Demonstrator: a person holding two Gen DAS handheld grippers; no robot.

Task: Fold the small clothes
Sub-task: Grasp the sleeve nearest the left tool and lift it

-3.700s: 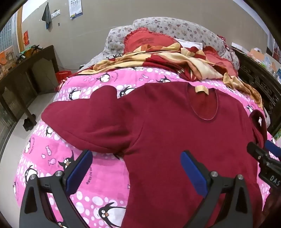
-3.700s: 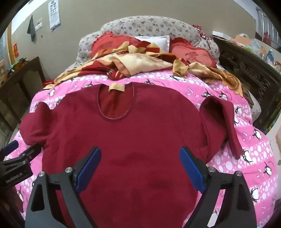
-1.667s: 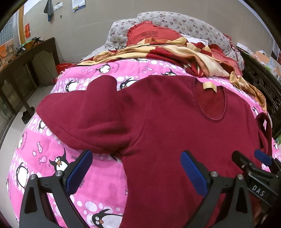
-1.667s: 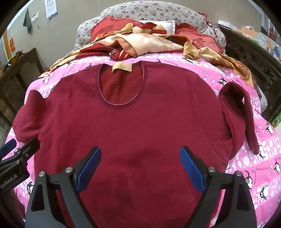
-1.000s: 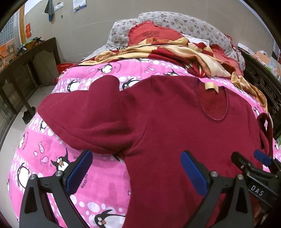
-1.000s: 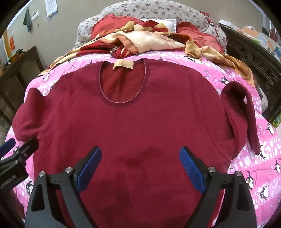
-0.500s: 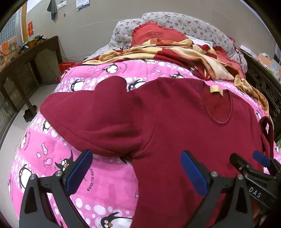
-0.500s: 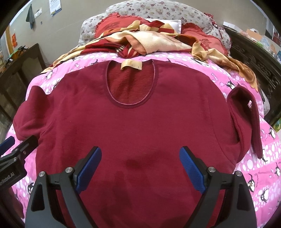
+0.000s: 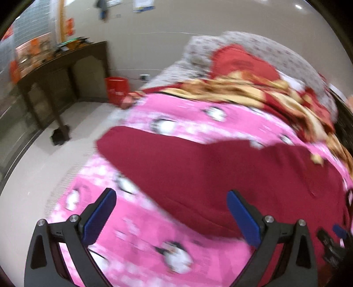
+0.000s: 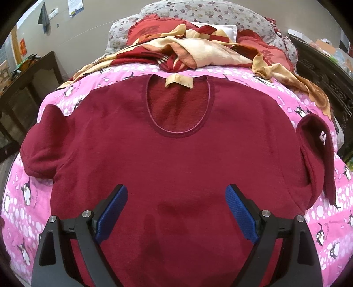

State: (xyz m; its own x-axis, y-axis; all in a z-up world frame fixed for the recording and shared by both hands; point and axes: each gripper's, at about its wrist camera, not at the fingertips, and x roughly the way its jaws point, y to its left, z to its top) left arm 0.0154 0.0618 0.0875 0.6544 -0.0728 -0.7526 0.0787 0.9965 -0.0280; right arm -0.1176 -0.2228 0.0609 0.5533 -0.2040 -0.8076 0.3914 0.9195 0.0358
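A dark red long-sleeved top [image 10: 176, 159] lies flat, front up, on a pink penguin quilt [image 10: 19, 212], neck opening with a beige label [image 10: 179, 82] at the far end. Its left sleeve [image 9: 167, 167] stretches toward the bed's left edge; its right sleeve [image 10: 317, 154] is doubled back on itself. My left gripper [image 9: 169, 212] is open and empty, above the quilt just near of the left sleeve; this view is blurred. My right gripper [image 10: 176, 209] is open and empty over the lower middle of the top. Its tip shows in the left wrist view [image 9: 331, 242].
A crumpled red and gold blanket [image 10: 198, 53] and pillows [image 10: 198, 13] lie at the head of the bed. A dark wooden table [image 9: 55, 72] and a red bucket [image 9: 117, 88] stand on the floor left of the bed. Dark carved furniture [image 10: 326, 72] stands on the right.
My left gripper has swung quickly left toward the left sleeve and the bed's edge, blurring its view. My right gripper has edged a little further forward over the top.
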